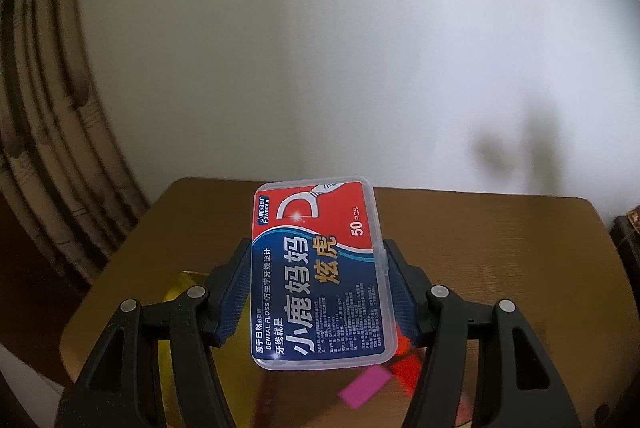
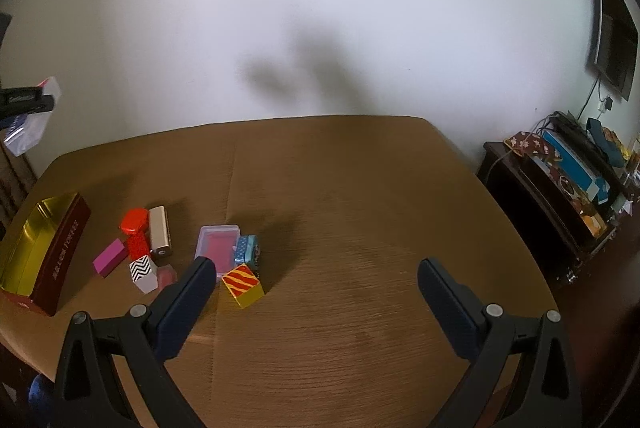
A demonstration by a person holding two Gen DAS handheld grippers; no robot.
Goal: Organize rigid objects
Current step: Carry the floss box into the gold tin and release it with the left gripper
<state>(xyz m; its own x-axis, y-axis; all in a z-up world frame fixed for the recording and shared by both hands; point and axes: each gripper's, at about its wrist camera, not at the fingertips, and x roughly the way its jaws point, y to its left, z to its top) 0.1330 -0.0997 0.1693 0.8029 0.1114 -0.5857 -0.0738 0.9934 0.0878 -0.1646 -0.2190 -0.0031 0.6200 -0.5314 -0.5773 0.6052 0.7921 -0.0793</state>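
At the far left of the bench (image 2: 360, 188) an open tin box (image 2: 44, 248) is seen, gold inside and dark red outside, with its long axis running away from the camera. Just right of it a loose cluster of small rigid things is spread: a pink block (image 2: 109, 257), a red lid (image 2: 134, 220), a gold power bank (image 2: 160, 234), a zigzag block (image 2: 143, 271), a clear case (image 2: 218, 248) with a pink inside, a blue patterned box (image 2: 249, 250) and a striped cube (image 2: 243, 285).

The floss box (image 1: 316, 272) is held in the air above the left part of the bench, clamped across its short sides by the jaws of the left gripper (image 1: 316, 280). Its long axis is pointed forward along the fingers, and its printed lid is turned up. In the left wrist view the gold of the tin is glimpsed below and to the left of the held box, so the tin is judged to lie down and leftward from these jaws; the left hand is plainly the nearer one to it. If the tin is the intended holder, a small leftward shift and a descent would be needed, with the long axes brought into line.

Further right, the right gripper (image 2: 316, 292) is held low over bare bench with its jaws spread wide and nothing between them. The striped cube lies just beside its left finger, and the rest of the cluster is ahead and to the left.
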